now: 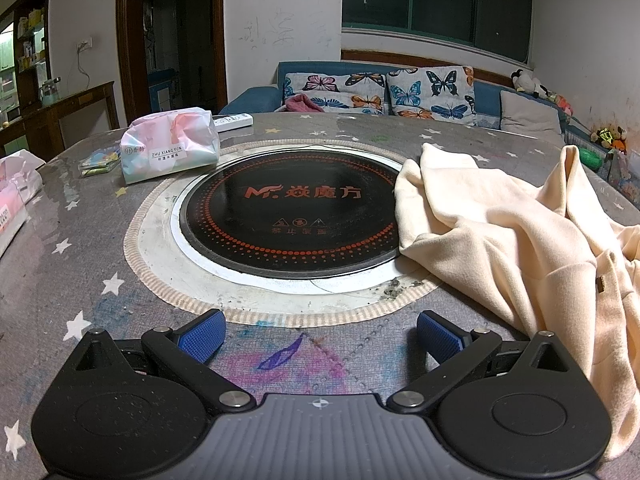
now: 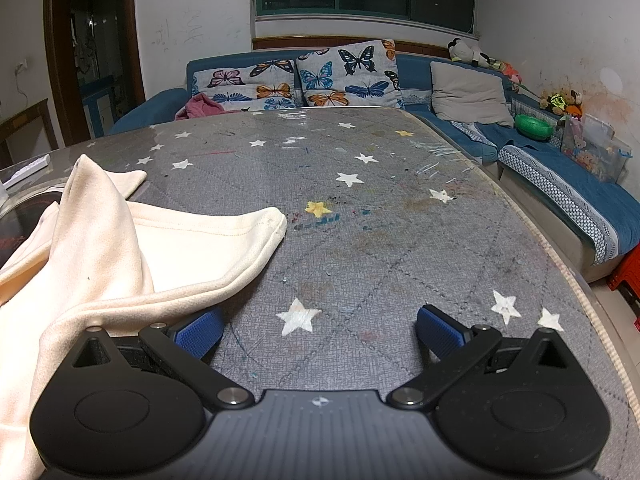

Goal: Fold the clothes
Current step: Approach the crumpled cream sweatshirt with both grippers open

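A cream garment (image 1: 516, 236) lies crumpled on the grey star-patterned table, at the right of the left wrist view, its left edge over the rim of the black round cooktop (image 1: 292, 212). In the right wrist view the same garment (image 2: 120, 248) lies at the left, with a sleeve end pointing right. My left gripper (image 1: 320, 336) is open and empty above the tablecloth, just left of the garment. My right gripper (image 2: 320, 332) is open and empty, its left finger beside the garment's edge.
A tissue pack (image 1: 170, 150) and a white remote (image 1: 234, 121) lie beyond the cooktop. Another pack (image 1: 14, 200) sits at the far left. A blue sofa with butterfly cushions (image 2: 296, 84) stands behind the table. The table edge (image 2: 576, 280) runs down the right.
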Demonstrator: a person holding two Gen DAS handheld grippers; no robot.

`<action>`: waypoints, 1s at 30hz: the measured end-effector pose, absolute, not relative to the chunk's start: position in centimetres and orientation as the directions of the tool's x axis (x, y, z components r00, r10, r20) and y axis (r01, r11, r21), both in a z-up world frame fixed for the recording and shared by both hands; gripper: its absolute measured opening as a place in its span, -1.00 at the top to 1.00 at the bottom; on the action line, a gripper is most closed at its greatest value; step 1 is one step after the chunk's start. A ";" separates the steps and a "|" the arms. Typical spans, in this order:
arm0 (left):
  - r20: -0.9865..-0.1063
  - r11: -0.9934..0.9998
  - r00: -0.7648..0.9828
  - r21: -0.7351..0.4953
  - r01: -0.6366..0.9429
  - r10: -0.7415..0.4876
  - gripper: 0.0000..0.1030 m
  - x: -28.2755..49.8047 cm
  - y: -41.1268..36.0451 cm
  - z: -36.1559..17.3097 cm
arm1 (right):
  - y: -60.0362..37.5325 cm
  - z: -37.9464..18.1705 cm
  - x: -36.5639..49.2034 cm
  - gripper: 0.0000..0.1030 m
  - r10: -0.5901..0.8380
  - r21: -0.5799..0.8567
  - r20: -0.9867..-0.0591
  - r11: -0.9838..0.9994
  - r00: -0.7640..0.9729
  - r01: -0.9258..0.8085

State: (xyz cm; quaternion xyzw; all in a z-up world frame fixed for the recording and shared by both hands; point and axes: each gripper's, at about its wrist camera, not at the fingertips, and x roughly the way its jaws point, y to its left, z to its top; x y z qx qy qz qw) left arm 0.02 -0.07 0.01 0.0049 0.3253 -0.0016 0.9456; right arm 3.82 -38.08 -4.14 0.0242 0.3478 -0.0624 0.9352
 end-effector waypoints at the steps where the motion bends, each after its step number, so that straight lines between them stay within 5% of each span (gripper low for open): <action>1: -0.614 1.000 0.790 0.012 0.007 0.002 -1.00 0.0 -0.1 0.0 | -38.0 -4.1 3.8 -1.00 -0.099 0.003 -0.654 0.991 0.750 0.133; 30: -0.683 0.999 0.728 -0.015 0.052 -0.049 -1.00 -3.4 -3.1 1.8 | -32.9 -1.2 -4.5 -1.00 0.006 -0.021 -0.664 0.999 0.748 -0.026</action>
